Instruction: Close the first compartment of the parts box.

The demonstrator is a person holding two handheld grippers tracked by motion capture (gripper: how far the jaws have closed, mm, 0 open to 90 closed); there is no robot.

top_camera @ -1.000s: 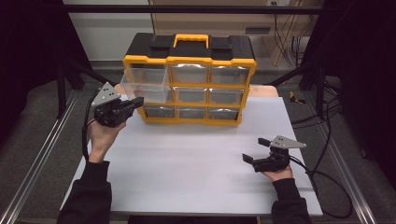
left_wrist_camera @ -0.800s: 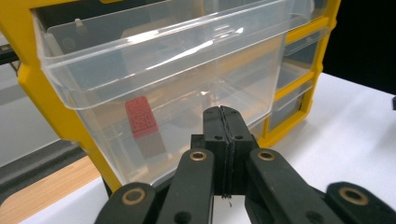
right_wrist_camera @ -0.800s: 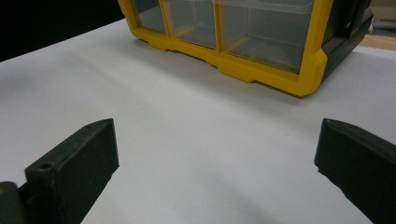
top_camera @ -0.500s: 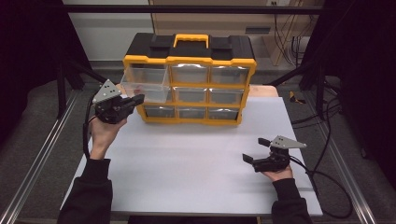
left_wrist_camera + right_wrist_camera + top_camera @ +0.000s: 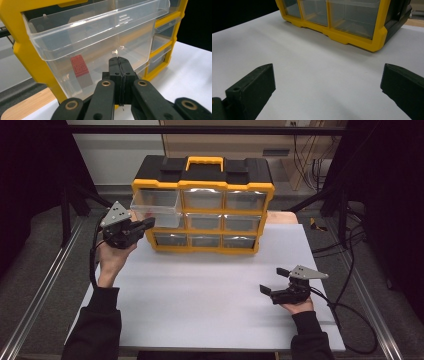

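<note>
while the clear plastic top-left drawer (image 5: 156, 207) stands pulled partway out of the yellow-and-black plastic organizer cabinet (image 5: 202, 205), the left gripper (image 5: 146, 224) sits at its lower front, jaws pressed fully together with nothing visible between them. in the left gripper view the left gripper (image 5: 119, 62) has its closed tips right up against the drawer's transparent front wall (image 5: 100, 55), below the overhanging lip; whether they actually touch the plastic cannot be told. judging by that pose, the shut tips were likely used as a hook or pusher under the lip to work the drawer, not to pinch it (no wall sits between the pads). inside the drawer a small red rectangular block (image 5: 79, 66) lies on the floor, left of the jaws and behind the wall, so well out of reach from this side. the right gripper (image 5: 274, 280) rests low on the white table surface (image 5: 200, 295), well apart from the cabinet, jaws spread wide and empty; in the right gripper view its fingers (image 5: 252, 87) frame bare table, probably parked until needed.
</note>
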